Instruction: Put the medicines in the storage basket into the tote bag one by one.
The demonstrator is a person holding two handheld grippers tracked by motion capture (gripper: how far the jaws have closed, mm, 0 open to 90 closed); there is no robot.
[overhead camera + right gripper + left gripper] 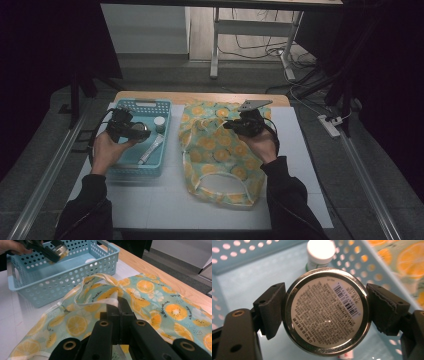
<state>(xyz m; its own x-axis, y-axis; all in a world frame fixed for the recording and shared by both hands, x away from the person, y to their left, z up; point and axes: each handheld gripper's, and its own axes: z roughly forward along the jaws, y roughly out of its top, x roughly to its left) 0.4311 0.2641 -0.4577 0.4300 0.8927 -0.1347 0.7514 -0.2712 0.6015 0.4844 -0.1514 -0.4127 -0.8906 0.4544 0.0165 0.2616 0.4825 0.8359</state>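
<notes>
My left gripper (325, 312) is shut on a round metal tin (325, 315), one black pad (272, 310) on each side; its printed label and barcode face the camera. In the high view the tin (140, 131) hangs over the blue perforated basket (141, 105), held by the left gripper (134, 130). A fabric tote bag (220, 150) printed with orange slices lies on the table's middle. My right gripper (121, 312) is shut, pinching the bag's (150, 295) white-trimmed opening edge, which stands raised off the table. The right gripper (231, 125) sits over the bag's far part.
The basket (237, 255) holds a white-capped bottle (320, 252) and a white tube (151, 149). The basket (62, 282) stands left of the bag on a white mat (300, 150). A wooden table edge (200, 96) runs behind; table legs and cables lie on the floor beyond.
</notes>
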